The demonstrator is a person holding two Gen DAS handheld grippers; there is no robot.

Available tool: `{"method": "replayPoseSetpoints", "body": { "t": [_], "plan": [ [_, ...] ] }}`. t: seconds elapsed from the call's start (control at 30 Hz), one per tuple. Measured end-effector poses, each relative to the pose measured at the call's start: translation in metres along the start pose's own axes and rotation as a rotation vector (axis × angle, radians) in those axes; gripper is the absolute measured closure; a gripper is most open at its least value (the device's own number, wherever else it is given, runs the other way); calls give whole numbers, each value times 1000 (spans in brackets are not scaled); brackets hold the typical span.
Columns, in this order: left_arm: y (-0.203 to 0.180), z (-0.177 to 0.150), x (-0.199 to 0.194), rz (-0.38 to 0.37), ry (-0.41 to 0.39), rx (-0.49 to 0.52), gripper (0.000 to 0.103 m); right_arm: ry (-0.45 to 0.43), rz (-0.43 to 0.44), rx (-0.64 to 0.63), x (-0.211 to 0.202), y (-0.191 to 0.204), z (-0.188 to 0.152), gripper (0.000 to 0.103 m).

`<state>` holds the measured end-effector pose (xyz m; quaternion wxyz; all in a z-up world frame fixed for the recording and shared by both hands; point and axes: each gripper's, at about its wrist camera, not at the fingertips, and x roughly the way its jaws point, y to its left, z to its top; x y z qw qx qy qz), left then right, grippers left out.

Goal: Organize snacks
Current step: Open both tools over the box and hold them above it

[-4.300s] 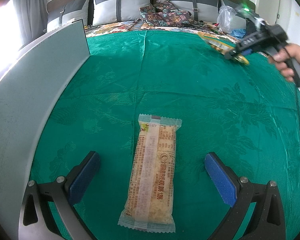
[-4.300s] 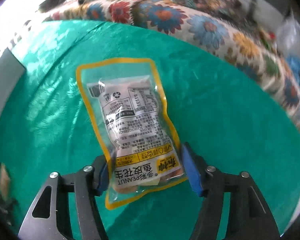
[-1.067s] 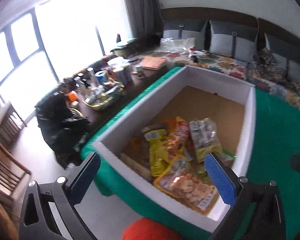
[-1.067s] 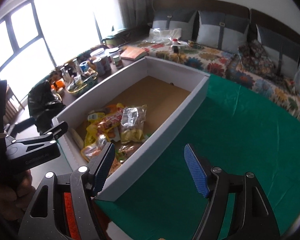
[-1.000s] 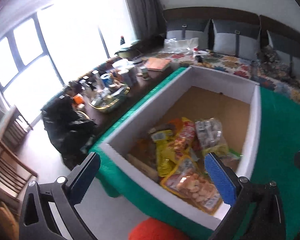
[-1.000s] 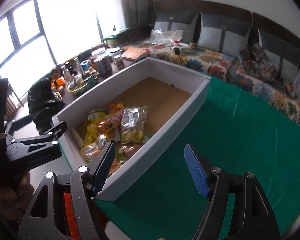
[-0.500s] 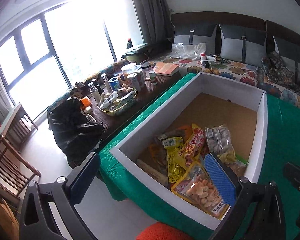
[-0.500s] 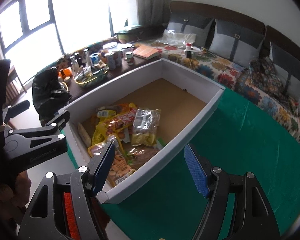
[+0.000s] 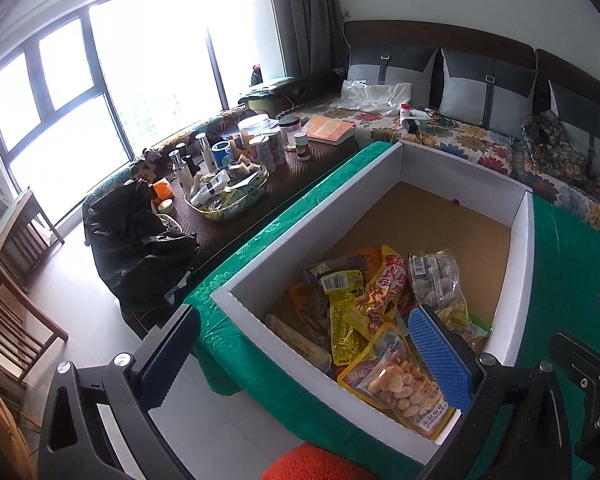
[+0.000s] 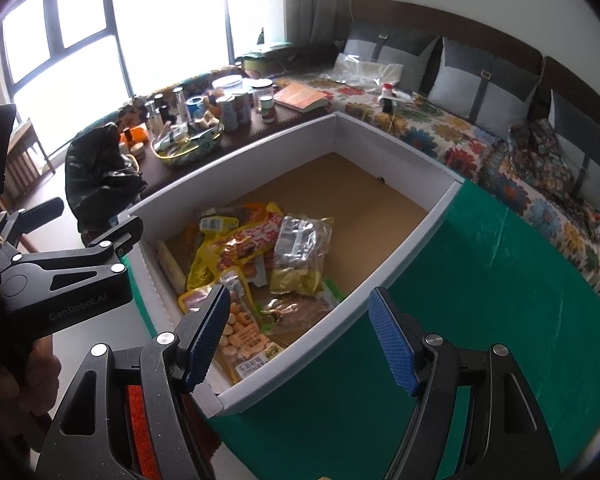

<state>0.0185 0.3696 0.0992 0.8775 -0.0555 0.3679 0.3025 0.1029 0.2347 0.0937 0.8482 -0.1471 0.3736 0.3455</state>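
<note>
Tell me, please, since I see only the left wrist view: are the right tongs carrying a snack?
Observer: No, the right tongs stand open and empty. Only the white box's right wall shows beyond them.
Operator: Thank you. What do the left tongs hide from me in the box?
Observer: A brownish packet lies in the near corner by that wall, next to the peanut pouch.

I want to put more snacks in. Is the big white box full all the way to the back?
No, the snack bags lie only at the near end of the box; its brown floor behind them is bare.
</note>
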Motion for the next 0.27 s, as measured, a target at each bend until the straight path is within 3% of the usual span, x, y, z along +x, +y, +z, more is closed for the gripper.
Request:
{"method": "replayPoseSetpoints", "body": {
  "t": [0.27],
  "plan": [
    [2, -2, 0, -2, -8, -22, 0, 9, 10, 4, 4, 1, 1, 28]
  ]
}}
